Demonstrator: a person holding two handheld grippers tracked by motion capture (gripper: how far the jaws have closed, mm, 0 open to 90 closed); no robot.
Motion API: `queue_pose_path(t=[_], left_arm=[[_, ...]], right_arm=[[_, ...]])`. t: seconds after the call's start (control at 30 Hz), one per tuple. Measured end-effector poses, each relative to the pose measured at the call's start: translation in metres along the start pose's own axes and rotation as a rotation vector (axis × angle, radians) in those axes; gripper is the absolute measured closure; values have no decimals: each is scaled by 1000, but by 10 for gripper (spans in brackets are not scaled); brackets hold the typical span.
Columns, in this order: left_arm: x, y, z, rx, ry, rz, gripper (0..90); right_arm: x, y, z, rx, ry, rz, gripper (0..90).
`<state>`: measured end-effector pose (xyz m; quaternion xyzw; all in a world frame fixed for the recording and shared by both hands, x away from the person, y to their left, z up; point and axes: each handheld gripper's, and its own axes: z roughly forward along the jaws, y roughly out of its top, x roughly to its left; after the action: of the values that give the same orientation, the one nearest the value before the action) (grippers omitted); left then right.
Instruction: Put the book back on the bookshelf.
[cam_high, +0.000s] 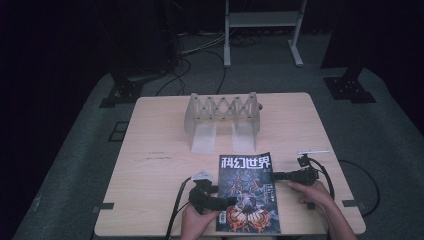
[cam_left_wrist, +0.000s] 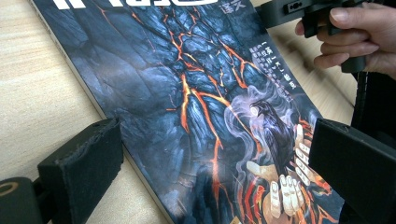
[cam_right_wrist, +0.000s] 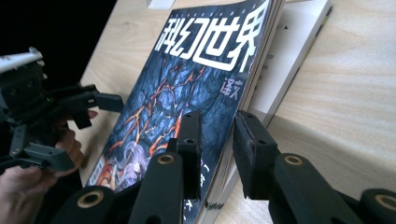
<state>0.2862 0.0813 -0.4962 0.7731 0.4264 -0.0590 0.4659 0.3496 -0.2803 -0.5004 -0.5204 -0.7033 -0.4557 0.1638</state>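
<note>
glossy dark-blue lava-cover magazine (cam_high: 247, 192) lies near tabletop's front edge, long axis front-to-back. right gripper (cam_right_wrist: 217, 135) pinching its right edge, cover lifting; left gripper (cam_left_wrist: 205, 154) spread, jaws astride the left edge w/o gripping.

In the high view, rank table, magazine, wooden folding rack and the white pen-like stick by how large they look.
1. table
2. magazine and wooden folding rack: similar, and the rack lies farther off, so unranked
3. white pen-like stick, smallest

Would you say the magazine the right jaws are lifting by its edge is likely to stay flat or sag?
The magazine looks thin and soft-covered, so it would probably sag away from the grip. Its glossy cover may slip. The pages, already fanning at the raised edge, might splay open.
</note>
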Motion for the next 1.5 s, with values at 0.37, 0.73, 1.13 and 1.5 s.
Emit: queue_pose_path(t=[0.37, 0.73, 1.13, 1.5], left_arm=[[0, 2, 0, 7, -4, -9, 19], [1, 2, 0, 9, -11, -14, 25], [0, 2, 0, 8, 0, -14, 24], [0, 3, 0, 16, -1, -13, 19]], right_arm=[[7, 4, 6, 29, -44, -57, 751], [24, 1, 8, 30, -176, -140, 747], [25, -2, 3, 21, -112, -108, 770], [17, 0, 9, 28, -129, -89, 705]])
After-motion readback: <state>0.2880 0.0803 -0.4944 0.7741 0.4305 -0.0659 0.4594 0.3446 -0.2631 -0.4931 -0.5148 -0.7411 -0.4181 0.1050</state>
